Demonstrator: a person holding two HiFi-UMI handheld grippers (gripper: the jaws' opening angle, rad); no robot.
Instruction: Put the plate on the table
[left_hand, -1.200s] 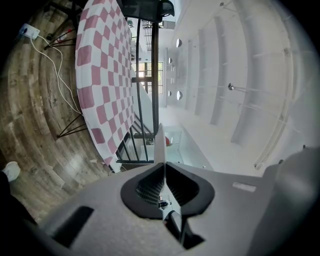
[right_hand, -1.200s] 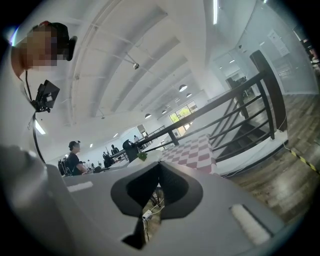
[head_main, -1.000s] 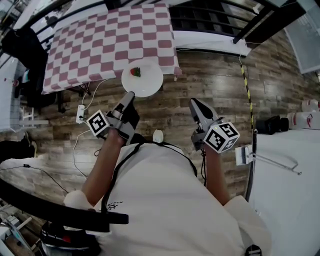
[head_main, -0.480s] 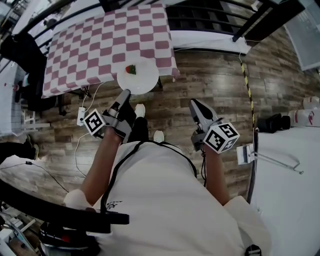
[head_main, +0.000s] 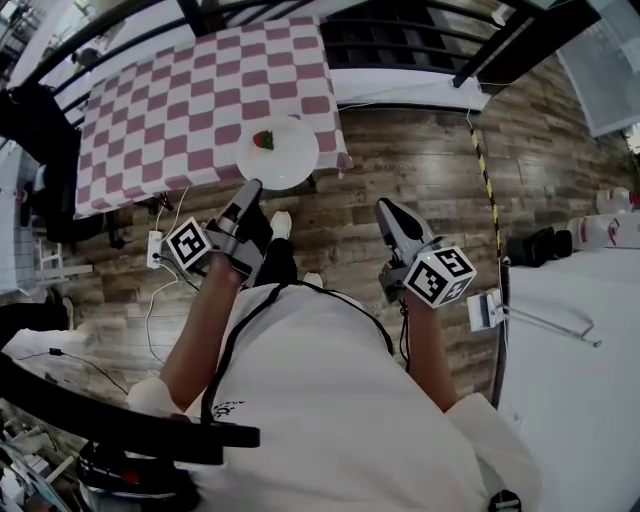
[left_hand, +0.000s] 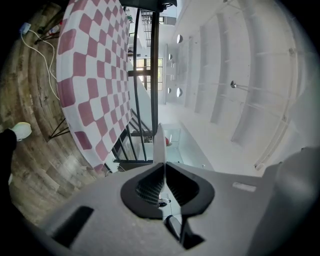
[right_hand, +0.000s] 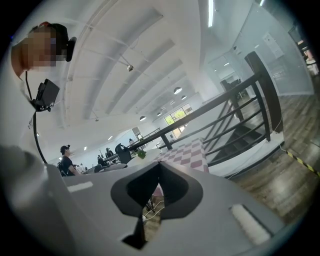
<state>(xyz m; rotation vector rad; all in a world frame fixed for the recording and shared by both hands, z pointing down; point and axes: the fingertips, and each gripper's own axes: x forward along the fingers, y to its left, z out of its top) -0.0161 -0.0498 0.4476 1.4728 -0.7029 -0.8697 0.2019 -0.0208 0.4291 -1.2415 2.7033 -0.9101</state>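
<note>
Toward checkered table (head_main: 180, 100), outstretched left gripper (head_main: 251, 187) holds plate (head_main: 292, 158) roughly level.

White shirt (head_main: 330, 400), black strap (head_main: 232, 345), grey left tool (head_main: 256, 187), right tool (head_main: 385, 206)

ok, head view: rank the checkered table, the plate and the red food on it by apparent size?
1. checkered table, by far the largest
2. plate
3. red food, a small spot on the plate
The gaps are wide, so nearness to the camera does not make the order unsure.
</note>
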